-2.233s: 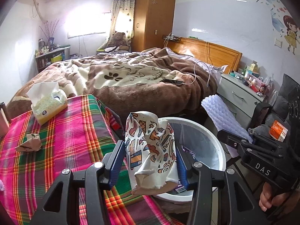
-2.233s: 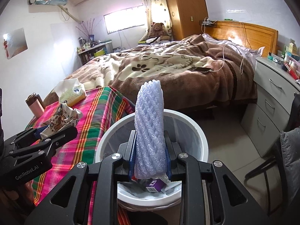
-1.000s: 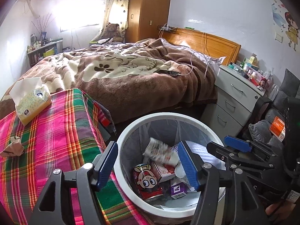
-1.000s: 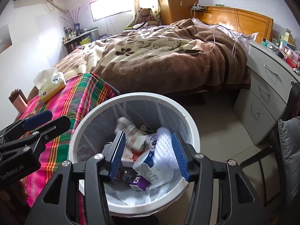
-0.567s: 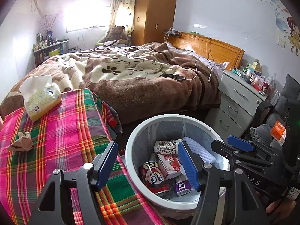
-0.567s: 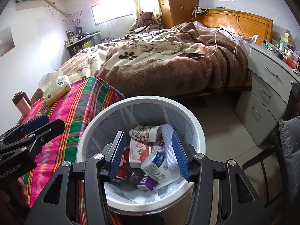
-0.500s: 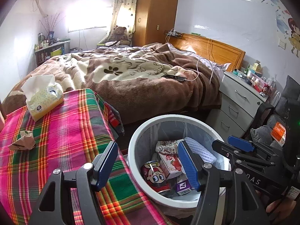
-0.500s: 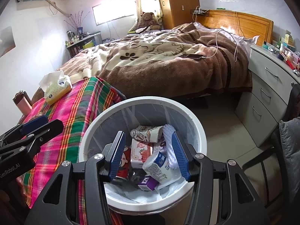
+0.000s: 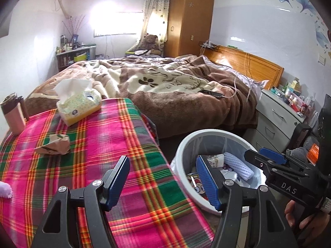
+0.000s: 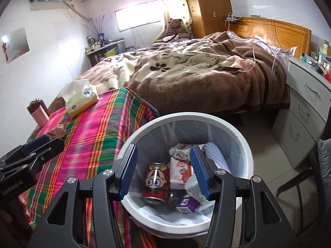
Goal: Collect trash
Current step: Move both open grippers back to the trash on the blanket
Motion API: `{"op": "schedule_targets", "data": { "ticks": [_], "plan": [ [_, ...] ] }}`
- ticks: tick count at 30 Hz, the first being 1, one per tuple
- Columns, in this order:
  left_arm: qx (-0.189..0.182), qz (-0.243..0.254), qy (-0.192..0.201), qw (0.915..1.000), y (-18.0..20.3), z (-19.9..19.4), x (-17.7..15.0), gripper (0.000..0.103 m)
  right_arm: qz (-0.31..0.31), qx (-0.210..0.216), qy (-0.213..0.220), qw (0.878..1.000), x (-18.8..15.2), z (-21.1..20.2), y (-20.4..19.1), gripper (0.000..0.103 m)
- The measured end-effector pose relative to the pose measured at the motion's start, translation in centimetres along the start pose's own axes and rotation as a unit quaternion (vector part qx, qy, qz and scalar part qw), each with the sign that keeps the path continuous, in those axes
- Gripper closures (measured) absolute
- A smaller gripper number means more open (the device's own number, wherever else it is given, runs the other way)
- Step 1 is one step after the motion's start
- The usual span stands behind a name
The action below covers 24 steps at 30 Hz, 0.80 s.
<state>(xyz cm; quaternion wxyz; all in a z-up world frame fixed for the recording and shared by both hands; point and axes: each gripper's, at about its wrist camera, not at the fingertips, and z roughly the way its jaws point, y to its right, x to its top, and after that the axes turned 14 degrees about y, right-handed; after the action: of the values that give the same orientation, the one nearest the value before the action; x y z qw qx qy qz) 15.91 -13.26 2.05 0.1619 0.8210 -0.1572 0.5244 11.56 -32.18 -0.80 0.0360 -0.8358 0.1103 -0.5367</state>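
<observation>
Trash bin [image 10: 238, 134] below the empty, half-open right gripper [image 10: 163, 169]; left gripper [image 9: 162, 180] likewise half-open, nothing held.

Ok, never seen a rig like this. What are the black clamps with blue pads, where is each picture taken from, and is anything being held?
They are hand-held grippers, one in each of a person's hands, each carrying a fisheye camera that looks along its own two fingers. One picture is from the left gripper, which is over the plaid tablecloth. The other is from the right gripper, which is above the white trash bin. Each also shows at the side of the other's picture. Both are open and hold nothing. On the cloth lie a tissue box, a crumpled brown paper scrap and a pink bottle. The bin holds a cartoon can, a strawberry carton and white foam netting.
</observation>
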Motion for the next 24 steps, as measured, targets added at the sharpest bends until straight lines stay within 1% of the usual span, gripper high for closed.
{"op": "schedule_targets", "data": {
  "ticks": [9, 17, 19, 20, 24],
  "plan": [
    [0.040, -0.018, 0.006, 0.9990, -4.5, -1.9, -0.3, 0.037, -0.017, 0.038, 0.007, 0.999, -0.1, 0.5, -3.6, 0.048],
    [0.086, -0.044, 0.008, 0.9953, -9.6, -3.8, -0.8, 0.037, -0.039, 0.082, 0.007, 0.996, 0.0, 1.2, -7.3, 0.047],
    [0.100, -0.052, 0.008, 0.9935, -11.1, -4.3, -0.9, 0.037, -0.044, 0.090, 0.006, 0.995, -0.1, 1.3, -8.2, 0.042],
    [0.106, -0.055, 0.008, 0.9929, -11.6, -4.4, -0.9, 0.037, -0.048, 0.095, 0.006, 0.994, 0.0, 1.4, -8.7, 0.041],
    [0.135, -0.063, 0.010, 0.9888, -13.9, -5.6, -1.3, 0.037, -0.062, 0.113, 0.005, 0.992, -0.1, 1.8, -10.5, 0.040]
  ]
}}
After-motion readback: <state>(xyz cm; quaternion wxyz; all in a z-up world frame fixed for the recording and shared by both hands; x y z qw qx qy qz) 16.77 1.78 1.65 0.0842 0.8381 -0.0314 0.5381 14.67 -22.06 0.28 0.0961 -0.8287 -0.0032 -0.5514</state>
